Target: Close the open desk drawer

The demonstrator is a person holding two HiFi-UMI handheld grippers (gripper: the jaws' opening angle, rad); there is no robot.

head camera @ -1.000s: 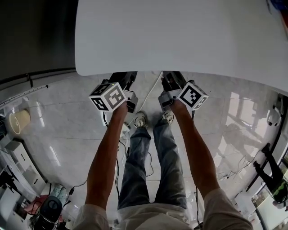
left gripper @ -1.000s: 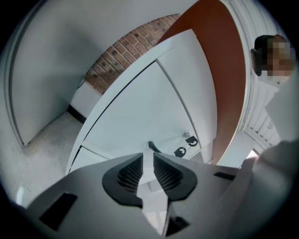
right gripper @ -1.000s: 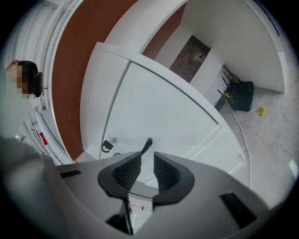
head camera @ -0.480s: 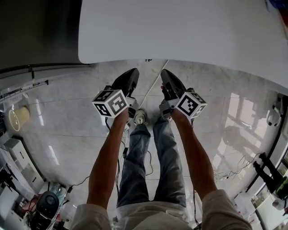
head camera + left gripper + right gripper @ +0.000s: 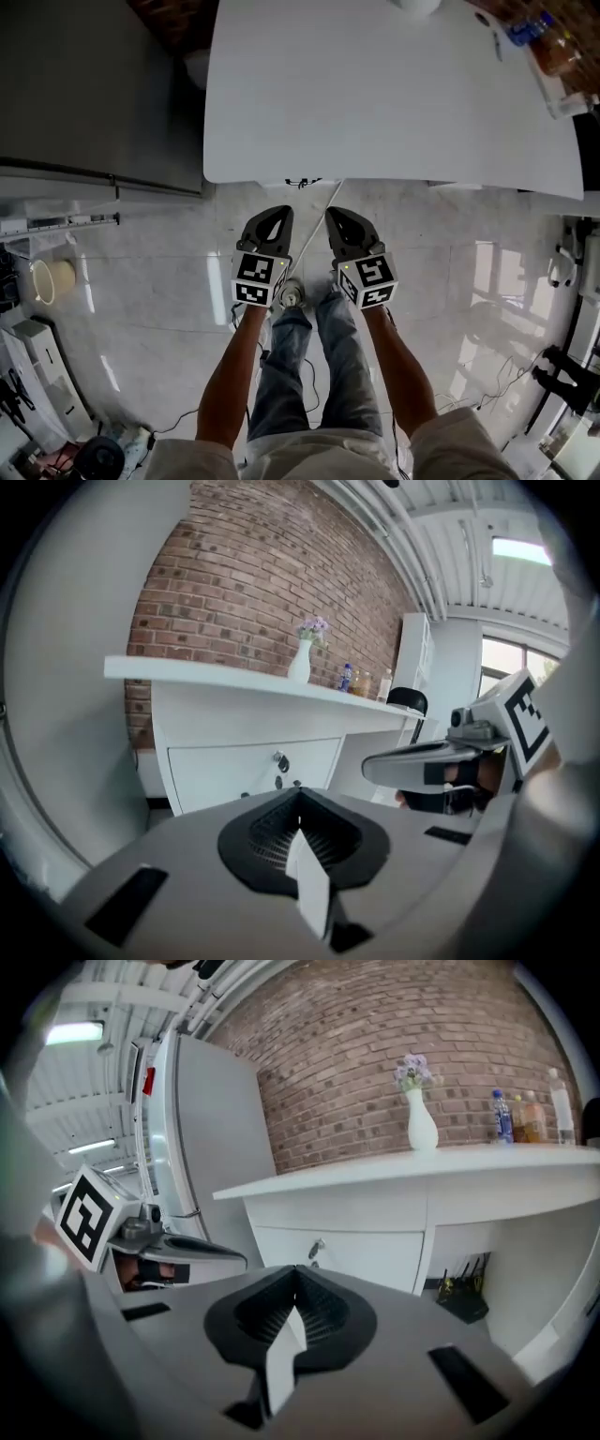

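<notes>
The white desk fills the top of the head view. Its drawer front sits under the desktop with a key in the lock, and it looks flush with the desk's face. The right gripper view shows the same drawer front and key. My left gripper and right gripper hang side by side over the floor, short of the desk's near edge. Both are shut with nothing between the jaws. Each gripper appears in the other's view, the right gripper and the left gripper.
A tall grey cabinet stands left of the desk. A white vase with flowers and bottles stand on the desktop. A power strip lies under the desk. A cable runs across the tiled floor between my grippers.
Both grippers have drawn back from under the desk's edge toward the person and risen. Each has rolled, so the marker cubes turned. The head view now shows more of the desktop.
</notes>
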